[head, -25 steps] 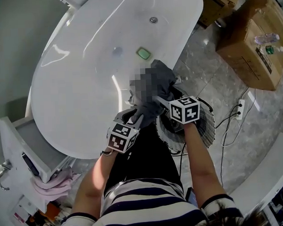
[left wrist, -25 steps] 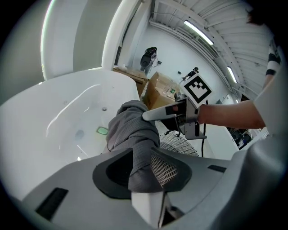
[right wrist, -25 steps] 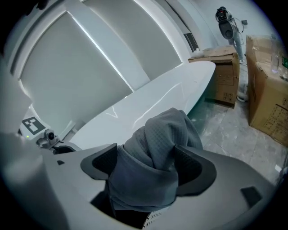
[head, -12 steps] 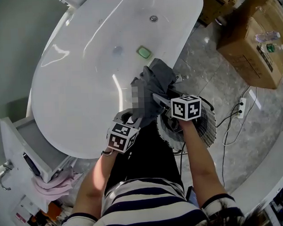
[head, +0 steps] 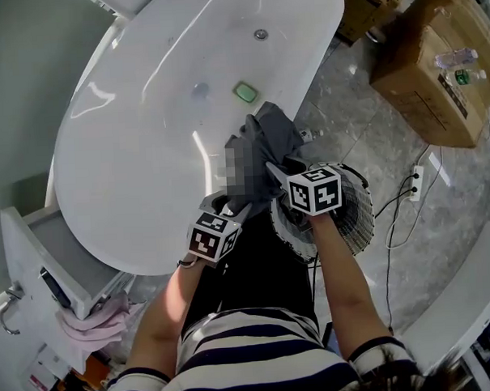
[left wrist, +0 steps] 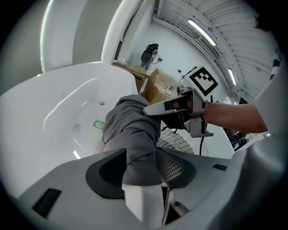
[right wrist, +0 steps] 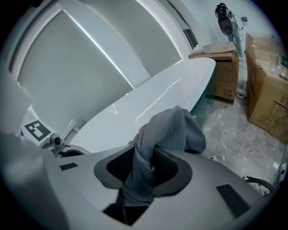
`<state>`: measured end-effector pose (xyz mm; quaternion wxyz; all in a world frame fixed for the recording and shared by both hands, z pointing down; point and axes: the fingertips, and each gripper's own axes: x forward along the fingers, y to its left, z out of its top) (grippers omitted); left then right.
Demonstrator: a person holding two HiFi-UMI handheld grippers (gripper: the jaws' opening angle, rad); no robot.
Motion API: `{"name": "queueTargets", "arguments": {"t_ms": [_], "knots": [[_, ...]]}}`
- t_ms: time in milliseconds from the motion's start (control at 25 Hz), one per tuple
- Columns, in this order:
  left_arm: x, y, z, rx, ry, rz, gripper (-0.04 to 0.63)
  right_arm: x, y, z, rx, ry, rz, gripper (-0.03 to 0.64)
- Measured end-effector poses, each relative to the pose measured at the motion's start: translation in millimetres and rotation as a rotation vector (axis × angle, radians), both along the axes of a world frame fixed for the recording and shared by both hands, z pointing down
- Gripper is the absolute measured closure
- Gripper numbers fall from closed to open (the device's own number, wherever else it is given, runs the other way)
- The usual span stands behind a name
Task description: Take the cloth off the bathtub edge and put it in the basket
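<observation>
The left gripper [head: 229, 206] and the right gripper [head: 275, 171] are pale grey, and each one carries on its back a white cube [head: 213, 237] with black square markers. Inside the jaws sit dark pads [left wrist: 173, 167] with a fine grid pattern. Behind the grippers, the person wears a short-sleeved shirt [head: 260, 356] with dark and white stripes, and black trousers [head: 260, 271].

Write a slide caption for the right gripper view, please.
Right gripper, jaws just closing, pinches the grey cloth by the white bathtub.
</observation>
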<state>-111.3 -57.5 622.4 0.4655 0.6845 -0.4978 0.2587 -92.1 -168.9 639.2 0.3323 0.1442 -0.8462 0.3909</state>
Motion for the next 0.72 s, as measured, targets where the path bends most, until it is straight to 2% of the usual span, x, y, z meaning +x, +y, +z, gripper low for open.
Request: {"name": "queueTargets", "arguments": {"t_ms": [320, 520, 720], "knots": [[3.6, 7.8, 12.0, -0.028, 0.008, 0.019, 0.348, -0.4, 18.9, -9.6, 0.010, 0.007, -0.012, 0.488], [11.3, 13.8, 15.2, -0.039, -0.010, 0.071, 0.348, 1.4, 30.5, -17.6, 0.014, 0.015, -0.019, 0.494], [10.7, 15.3, 16.4, -0.034, -0.013, 0.063, 0.348, 1.6, 42.0, -26.0, 0.021, 0.012, -0.035, 0.497]]}}
